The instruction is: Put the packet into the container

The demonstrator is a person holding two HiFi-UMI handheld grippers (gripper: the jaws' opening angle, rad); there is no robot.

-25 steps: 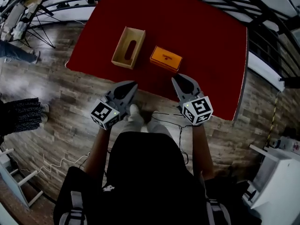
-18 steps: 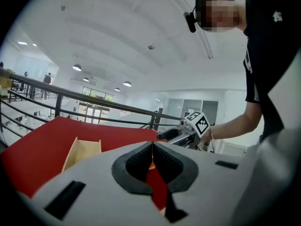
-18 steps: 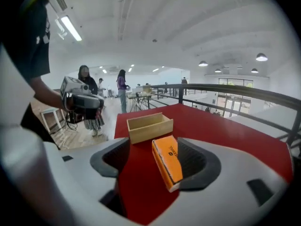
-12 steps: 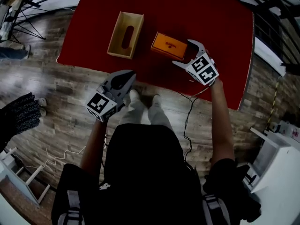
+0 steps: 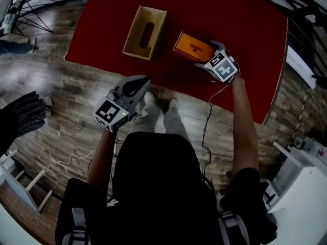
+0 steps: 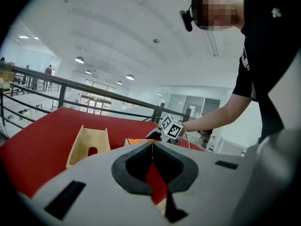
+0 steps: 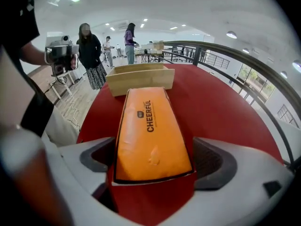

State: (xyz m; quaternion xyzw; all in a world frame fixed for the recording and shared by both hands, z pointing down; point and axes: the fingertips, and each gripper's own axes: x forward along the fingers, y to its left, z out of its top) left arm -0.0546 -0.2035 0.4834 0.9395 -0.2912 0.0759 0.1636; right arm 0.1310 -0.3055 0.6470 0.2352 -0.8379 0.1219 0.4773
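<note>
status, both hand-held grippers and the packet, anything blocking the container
Right hand-held gripper jaws opening around orange packet, not gripping. Left hand-held gripper shut, empty, over the floor. Packet flat on red table, short of wooden container; path clear.

The packet (image 5: 192, 47), a flat orange rectangle printed CHEERFUL in black, lies flat on the red counter (image 5: 240, 45). It is just beside the container (image 5: 134, 29), not touching it. The container is an empty, open-topped, light wooden box with one dark oblong slot.

Right tongs (image 5: 205, 54) reached packet (image 5: 192, 46), jaws opening around it.
</note>
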